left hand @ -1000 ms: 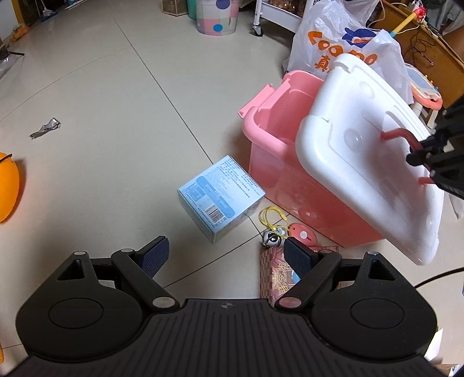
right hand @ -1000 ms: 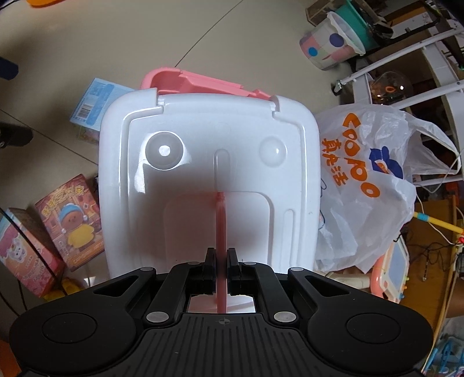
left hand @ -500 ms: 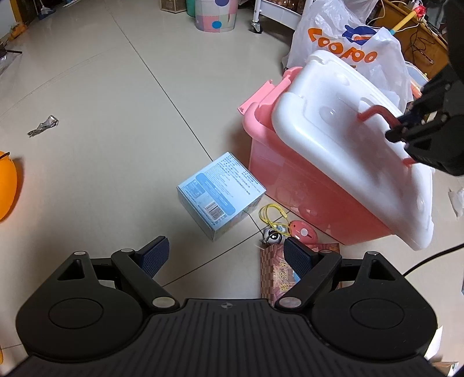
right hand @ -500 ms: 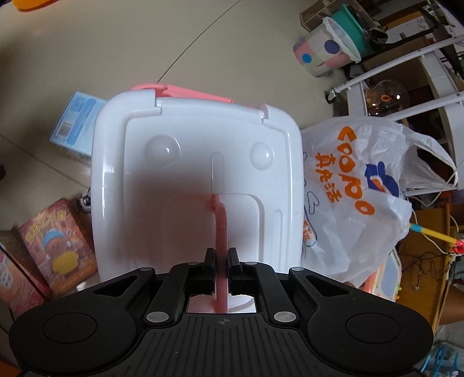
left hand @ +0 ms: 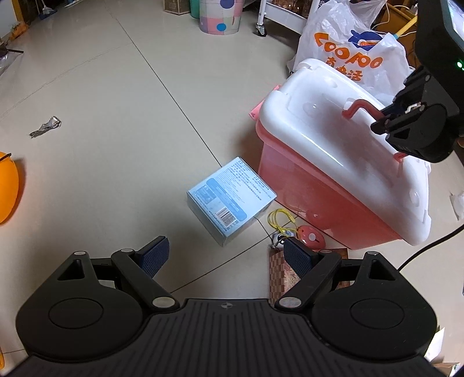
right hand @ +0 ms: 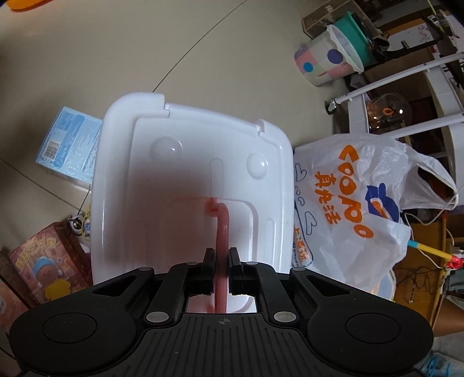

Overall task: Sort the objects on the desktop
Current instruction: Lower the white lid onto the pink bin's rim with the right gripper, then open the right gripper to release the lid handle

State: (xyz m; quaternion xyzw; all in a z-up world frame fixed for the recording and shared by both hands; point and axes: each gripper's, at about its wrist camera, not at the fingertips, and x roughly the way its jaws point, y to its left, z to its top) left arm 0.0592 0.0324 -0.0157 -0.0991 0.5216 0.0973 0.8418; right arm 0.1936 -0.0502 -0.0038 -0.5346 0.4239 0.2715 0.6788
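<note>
A pink storage bin (left hand: 313,185) stands on the floor with its white lid (left hand: 333,139) lying on top, slightly askew. My right gripper (right hand: 221,255) is shut on the lid's pink handle (right hand: 221,229); it also shows in the left wrist view (left hand: 382,119). My left gripper (left hand: 226,255) is open and empty above the floor. Ahead of it lie a light blue box (left hand: 230,200), a small pink toy (left hand: 311,236) with a yellow cord, and a patterned box (left hand: 279,272).
A white shopping bag (right hand: 348,203) sits behind the bin. A spotted pastel bucket (left hand: 220,14) and a white cart leg stand further back. Cartoon-printed boxes (right hand: 46,266) lie left of the bin. A foil scrap (left hand: 46,129) and an orange object (left hand: 8,194) lie at left.
My right gripper has lowered the lid from a steep tilt down onto the pink bin, covering its opening. My left gripper has stayed still and open.
</note>
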